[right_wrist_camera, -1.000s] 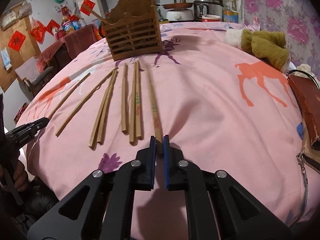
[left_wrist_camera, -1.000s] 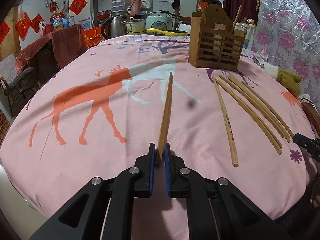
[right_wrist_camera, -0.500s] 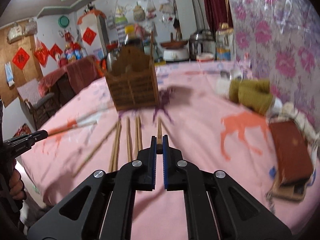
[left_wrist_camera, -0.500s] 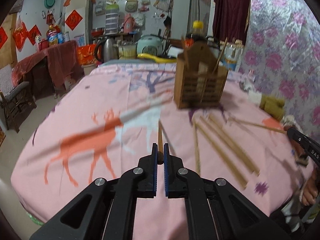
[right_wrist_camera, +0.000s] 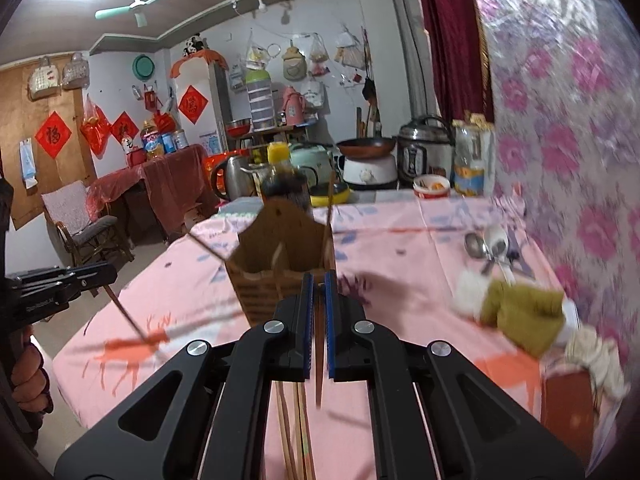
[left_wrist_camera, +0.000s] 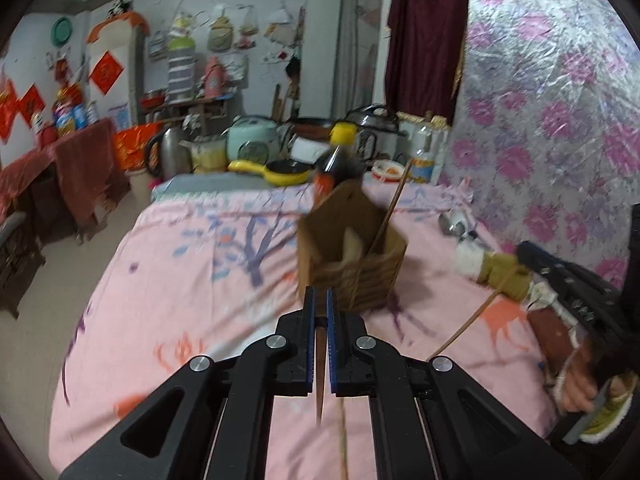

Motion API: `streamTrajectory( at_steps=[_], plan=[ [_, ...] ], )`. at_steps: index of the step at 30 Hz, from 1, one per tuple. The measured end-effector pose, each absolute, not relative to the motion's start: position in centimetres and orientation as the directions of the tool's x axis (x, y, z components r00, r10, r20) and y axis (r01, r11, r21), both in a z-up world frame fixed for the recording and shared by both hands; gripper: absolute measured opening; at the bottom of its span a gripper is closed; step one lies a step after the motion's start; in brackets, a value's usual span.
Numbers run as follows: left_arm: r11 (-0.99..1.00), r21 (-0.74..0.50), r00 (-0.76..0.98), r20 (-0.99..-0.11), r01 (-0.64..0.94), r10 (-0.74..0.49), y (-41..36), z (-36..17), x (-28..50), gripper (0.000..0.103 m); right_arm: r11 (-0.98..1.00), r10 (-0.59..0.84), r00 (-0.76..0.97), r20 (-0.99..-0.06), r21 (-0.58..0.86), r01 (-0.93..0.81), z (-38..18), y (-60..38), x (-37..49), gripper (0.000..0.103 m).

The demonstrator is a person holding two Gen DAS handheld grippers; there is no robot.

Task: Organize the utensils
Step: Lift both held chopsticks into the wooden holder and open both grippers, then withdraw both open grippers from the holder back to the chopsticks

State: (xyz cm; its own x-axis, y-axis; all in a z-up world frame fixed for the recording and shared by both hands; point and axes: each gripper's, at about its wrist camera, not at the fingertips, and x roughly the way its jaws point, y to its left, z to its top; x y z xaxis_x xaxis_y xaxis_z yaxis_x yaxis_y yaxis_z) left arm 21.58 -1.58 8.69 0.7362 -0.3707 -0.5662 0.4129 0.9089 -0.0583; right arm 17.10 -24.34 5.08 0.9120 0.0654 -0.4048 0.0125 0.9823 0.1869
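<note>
A brown wooden slatted utensil holder (left_wrist_camera: 352, 252) stands on the pink tablecloth; it also shows in the right wrist view (right_wrist_camera: 280, 256). It holds a few chopsticks. My left gripper (left_wrist_camera: 320, 300) is shut on a wooden chopstick (left_wrist_camera: 320, 376) that hangs down between the jaws, lifted just before the holder. My right gripper (right_wrist_camera: 319, 284) is shut on another chopstick (right_wrist_camera: 319, 360), lifted close to the holder's front. Several chopsticks (right_wrist_camera: 294, 436) lie on the cloth below the right gripper. The right gripper with its chopstick (left_wrist_camera: 472, 316) shows at the right of the left wrist view.
A green-and-white plush glove (right_wrist_camera: 516, 312) and metal spoons (right_wrist_camera: 494, 244) lie right of the holder. A brown wallet (left_wrist_camera: 556, 336) lies at the right edge. A soy sauce bottle (right_wrist_camera: 284, 176), pots and cookers (right_wrist_camera: 424, 152) stand behind the table.
Both grippers have lifted their chopsticks off the cloth and moved forward to the holder. The chopsticks now hang down from the jaws instead of pointing ahead.
</note>
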Motion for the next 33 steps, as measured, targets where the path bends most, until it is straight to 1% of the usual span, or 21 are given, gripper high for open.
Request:
streamTrajectory(
  at_steps=[4, 9, 11, 13, 16, 19, 20, 21, 22, 23, 24, 25, 26, 28, 29, 30, 31, 32, 33],
  plan=[
    [0.887, -0.084, 0.737, -0.525, 0.453, -0.426, -3.5, 13.0, 24.1, 0.006, 0.986, 0.061, 0.931, -0.361, 0.168, 0.001, 8.0, -23.5, 19.8, 0.006],
    [0.901, -0.063, 0.807, -0.421, 0.430, -0.414, -5.8, 17.7, 27.6, 0.006, 0.986, 0.047, 0.957, -0.286, 0.167, 0.001, 12.1, -22.8, 23.4, 0.006],
    [0.908, -0.057, 0.831, -0.383, 0.414, -0.403, -6.6, 18.4, 29.1, 0.006, 0.986, 0.027, 0.965, -0.263, 0.163, 0.017, 13.0, -22.7, 24.8, 0.006],
    [0.914, -0.050, 0.850, -0.351, 0.402, -0.393, -7.2, 18.1, 30.6, 0.006, 0.987, 0.012, 0.968, -0.252, 0.161, 0.030, 13.2, -22.7, 26.2, 0.006],
    [0.931, -0.057, 0.861, -0.365, 0.359, -0.354, -8.3, 15.4, 33.7, 0.006, 0.985, 0.000, 0.964, -0.266, 0.166, 0.046, 12.2, -22.8, 28.5, 0.006],
    [0.924, -0.113, 0.821, -0.428, 0.365, -0.377, -8.5, 12.2, 36.0, 0.006, 0.984, 0.018, 0.947, -0.322, 0.175, 0.041, 10.4, -23.0, 30.5, 0.006],
    [0.913, -0.134, 0.796, -0.453, 0.385, -0.402, -8.6, 10.9, 36.4, 0.006, 0.983, 0.036, 0.937, -0.347, 0.179, 0.029, 9.5, -23.0, 31.0, 0.008],
    [0.912, -0.137, 0.781, -0.479, 0.386, -0.402, -8.7, 10.0, 36.6, 0.008, 0.983, 0.036, 0.930, -0.367, 0.182, 0.034, 8.8, -23.2, 31.3, 0.011],
    [0.918, -0.131, 0.780, -0.491, 0.374, -0.388, -8.4, 9.5, 36.6, 0.020, 0.982, 0.030, 0.922, -0.387, 0.186, 0.046, 8.2, -23.5, 31.3, 0.013],
    [0.924, -0.118, 0.785, -0.495, 0.363, -0.372, -8.2, 9.2, 36.4, 0.034, 0.979, 0.032, 0.915, -0.403, 0.195, 0.052, 7.8, -23.8, 31.3, 0.013],
    [0.930, -0.109, 0.800, -0.481, 0.350, -0.358, -7.8, 9.2, 35.8, 0.066, 0.977, 0.034, 0.912, -0.408, 0.204, 0.055, 7.6, -24.1, 31.2, 0.013],
    [0.937, -0.105, 0.821, -0.455, 0.334, -0.344, -6.9, 9.3, 35.1, 0.078, 0.974, 0.034, 0.914, -0.405, 0.218, 0.060, 7.5, -24.5, 30.5, 0.013],
    [0.941, -0.100, 0.837, -0.433, 0.323, -0.334, -6.4, 9.5, 34.3, 0.086, 0.973, 0.033, 0.916, -0.400, 0.223, 0.062, 7.5, -24.7, 30.1, 0.013],
    [0.947, -0.078, 0.851, -0.420, 0.311, -0.314, -5.6, 10.0, 33.1, 0.089, 0.970, 0.027, 0.923, -0.383, 0.235, 0.069, 7.8, -25.0, 28.4, 0.015],
    [0.951, -0.069, 0.858, -0.417, 0.301, -0.301, -5.2, 10.1, 32.5, 0.091, 0.967, 0.029, 0.927, -0.373, 0.246, 0.069, 7.9, -25.2, 27.7, 0.021],
    [0.955, -0.062, 0.864, -0.413, 0.290, -0.289, -4.9, 10.2, 31.9, 0.096, 0.963, 0.030, 0.932, -0.362, 0.259, 0.070, 8.0, -25.5, 26.8, 0.036],
    [0.958, -0.057, 0.870, -0.407, 0.280, -0.278, -4.5, 10.2, 31.1, 0.097, 0.961, 0.027, 0.937, -0.350, 0.269, 0.072, 8.1, -25.6, 25.9, 0.046],
    [0.963, -0.044, 0.879, -0.401, 0.265, -0.260, -4.0, 9.9, 30.0, 0.097, 0.956, 0.015, 0.946, -0.323, 0.283, 0.081, 8.1, -25.6, 24.2, 0.067],
    [0.968, -0.031, 0.883, -0.402, 0.250, -0.241, -3.7, 9.7, 29.3, 0.097, 0.953, 0.003, 0.952, -0.306, 0.290, 0.090, 8.1, -25.5, 23.2, 0.084]
  ],
)
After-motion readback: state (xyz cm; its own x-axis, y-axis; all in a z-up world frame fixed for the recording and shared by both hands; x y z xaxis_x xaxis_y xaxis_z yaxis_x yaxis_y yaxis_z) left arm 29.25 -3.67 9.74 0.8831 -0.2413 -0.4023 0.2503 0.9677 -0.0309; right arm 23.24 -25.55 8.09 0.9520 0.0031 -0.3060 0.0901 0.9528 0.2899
